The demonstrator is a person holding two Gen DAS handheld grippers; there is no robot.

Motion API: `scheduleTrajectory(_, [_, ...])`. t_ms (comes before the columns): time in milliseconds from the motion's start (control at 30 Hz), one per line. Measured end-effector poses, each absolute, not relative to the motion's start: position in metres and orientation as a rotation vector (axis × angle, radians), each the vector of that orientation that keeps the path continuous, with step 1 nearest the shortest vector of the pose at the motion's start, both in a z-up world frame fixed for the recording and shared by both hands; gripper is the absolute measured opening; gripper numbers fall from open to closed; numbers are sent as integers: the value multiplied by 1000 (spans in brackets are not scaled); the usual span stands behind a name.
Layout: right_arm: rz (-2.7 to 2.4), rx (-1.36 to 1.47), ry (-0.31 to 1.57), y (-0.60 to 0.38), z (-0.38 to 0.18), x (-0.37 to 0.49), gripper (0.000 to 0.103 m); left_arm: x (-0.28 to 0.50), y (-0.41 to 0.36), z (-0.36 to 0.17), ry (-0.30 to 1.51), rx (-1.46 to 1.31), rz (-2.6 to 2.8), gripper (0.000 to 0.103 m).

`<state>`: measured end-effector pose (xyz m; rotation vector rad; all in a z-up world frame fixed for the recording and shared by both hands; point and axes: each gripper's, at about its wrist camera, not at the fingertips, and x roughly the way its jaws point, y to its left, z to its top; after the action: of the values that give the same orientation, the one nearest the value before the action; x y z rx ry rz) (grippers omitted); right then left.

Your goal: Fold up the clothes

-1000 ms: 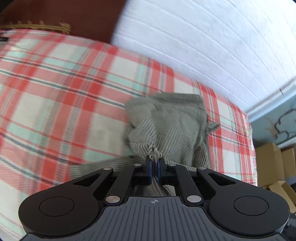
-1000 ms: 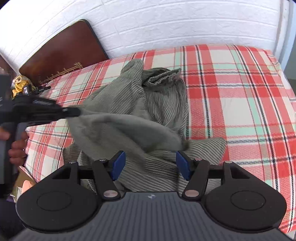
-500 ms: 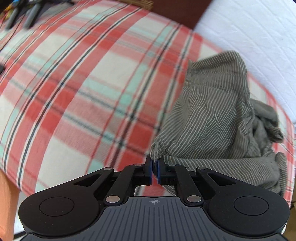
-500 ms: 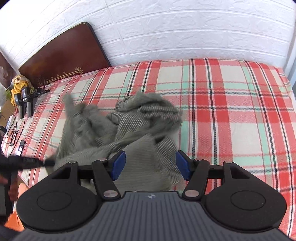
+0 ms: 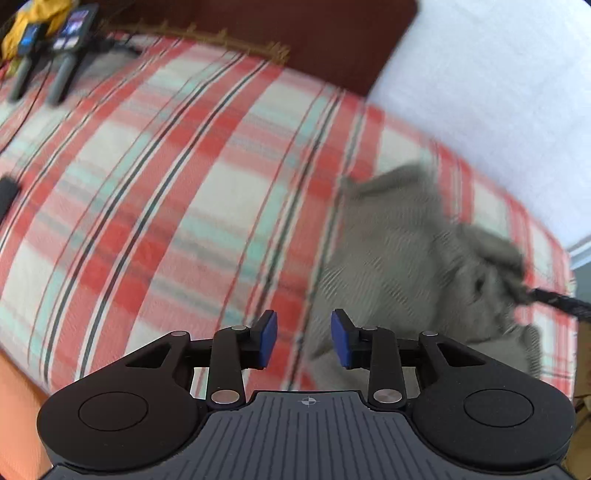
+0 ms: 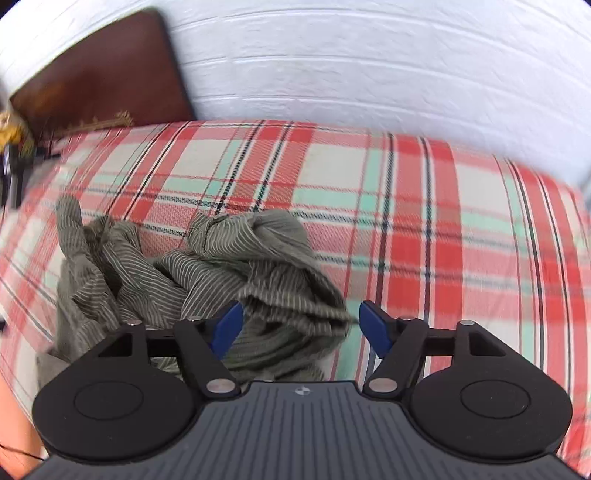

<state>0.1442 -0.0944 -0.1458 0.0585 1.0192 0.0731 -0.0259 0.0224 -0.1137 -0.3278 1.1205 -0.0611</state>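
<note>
A crumpled grey-green striped garment (image 6: 207,280) lies in a heap on the red plaid bed cover (image 6: 424,229). It also shows blurred at the right of the left wrist view (image 5: 406,266). My left gripper (image 5: 303,339) is open and empty, just left of the garment's near edge. My right gripper (image 6: 301,325) is open and hangs over the heap's right side, its pads apart from the cloth. The tip of the right gripper (image 5: 557,301) shows at the far right of the left wrist view.
A dark brown headboard (image 6: 99,74) and a white brick wall (image 6: 369,55) stand behind the bed. Handheld devices (image 5: 66,48) and a yellow object (image 5: 22,26) lie at the bed's far left corner. The bed's near edge (image 5: 22,365) runs at lower left.
My left gripper has opened and let go of the garment's corner. The garment has dropped into a heap on the bed. The right gripper stays open.
</note>
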Motion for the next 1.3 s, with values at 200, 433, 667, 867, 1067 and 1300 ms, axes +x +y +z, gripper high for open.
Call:
scheduleTrajectory(200, [122,-27,1044,-84,-154,166,76,16,-36,-115,1105,-316,-235,59])
scheduleTrajectory(433, [146,-58,1027,-78,-160,179,77,45,-101,-147,1155,-204,-245,60])
scheduleTrajectory(667, [202,2,1074,-76,-179,198,29,53,-102,-174,1234,-208,-167,3])
scheduleTrajectory(867, [168,157,1032,-105,-152,176,3,31,-70,-158,1181,-262,-103,0])
scheduleTrajectory(1067, [79,257,890,-164,-99,116,3,-1,-39,-139,1146,-301,-28,0])
scheduleTrajectory(1300, [-128,361,842,-240,-90,41,3,-37,-20,-143,1184,-345,9,0])
